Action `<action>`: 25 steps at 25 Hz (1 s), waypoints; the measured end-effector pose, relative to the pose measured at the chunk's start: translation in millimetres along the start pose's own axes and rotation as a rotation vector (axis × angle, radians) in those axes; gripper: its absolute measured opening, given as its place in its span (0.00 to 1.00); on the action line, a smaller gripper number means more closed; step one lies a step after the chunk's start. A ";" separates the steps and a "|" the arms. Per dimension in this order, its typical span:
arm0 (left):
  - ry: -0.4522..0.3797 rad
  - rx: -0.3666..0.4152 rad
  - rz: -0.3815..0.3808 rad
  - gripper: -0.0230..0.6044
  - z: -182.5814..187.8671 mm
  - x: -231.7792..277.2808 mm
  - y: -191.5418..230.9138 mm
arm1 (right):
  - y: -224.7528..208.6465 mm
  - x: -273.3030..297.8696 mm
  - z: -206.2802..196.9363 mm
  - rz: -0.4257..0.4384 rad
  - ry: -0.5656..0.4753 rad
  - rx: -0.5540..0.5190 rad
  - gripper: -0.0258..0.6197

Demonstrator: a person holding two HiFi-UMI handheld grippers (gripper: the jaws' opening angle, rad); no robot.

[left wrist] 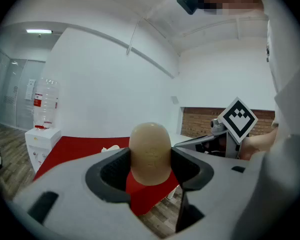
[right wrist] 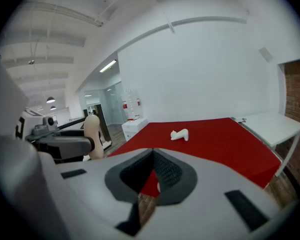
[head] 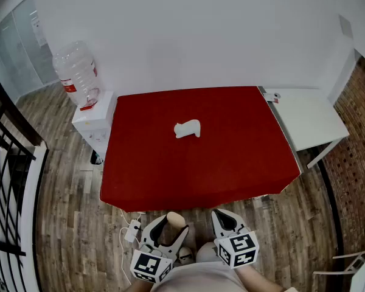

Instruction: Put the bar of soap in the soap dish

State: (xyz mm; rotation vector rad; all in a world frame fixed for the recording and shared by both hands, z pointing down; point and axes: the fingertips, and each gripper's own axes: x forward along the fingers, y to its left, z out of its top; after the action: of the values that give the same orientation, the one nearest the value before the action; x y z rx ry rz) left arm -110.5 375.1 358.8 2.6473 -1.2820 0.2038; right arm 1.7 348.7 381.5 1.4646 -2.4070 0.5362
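Risk: the bar of soap [left wrist: 150, 149] stands upright, pinched only near its lower end by the left gripper [head: 170, 229]. It may pivot or slip on the long reach to the soap dish [head: 187, 128], well apart at mid table [head: 231, 157]. Both grippers hang near the body, short of the table edge, tipped slightly down. The right gripper [right wrist: 152, 171] looks closed and empty.

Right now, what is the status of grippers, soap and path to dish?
Left gripper shut on soap bar, upright. Right gripper shut, empty. Soap dish on red table, nothing lying around it.
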 end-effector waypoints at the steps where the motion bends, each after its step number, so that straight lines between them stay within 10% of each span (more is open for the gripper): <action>1: 0.001 0.000 0.000 0.45 1.1 2.9 4.2 | -1.7 3.6 0.6 -0.002 0.005 0.001 0.05; 25: 0.000 -0.052 0.120 0.45 56.8 232.7 140.2 | -156.8 207.1 121.7 0.082 0.026 -0.064 0.05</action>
State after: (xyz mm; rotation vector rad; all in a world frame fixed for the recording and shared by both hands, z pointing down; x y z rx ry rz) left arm -75.2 100.0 367.4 2.5297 -1.4282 0.1850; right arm 43.3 64.9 385.1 1.3298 -2.4494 0.4880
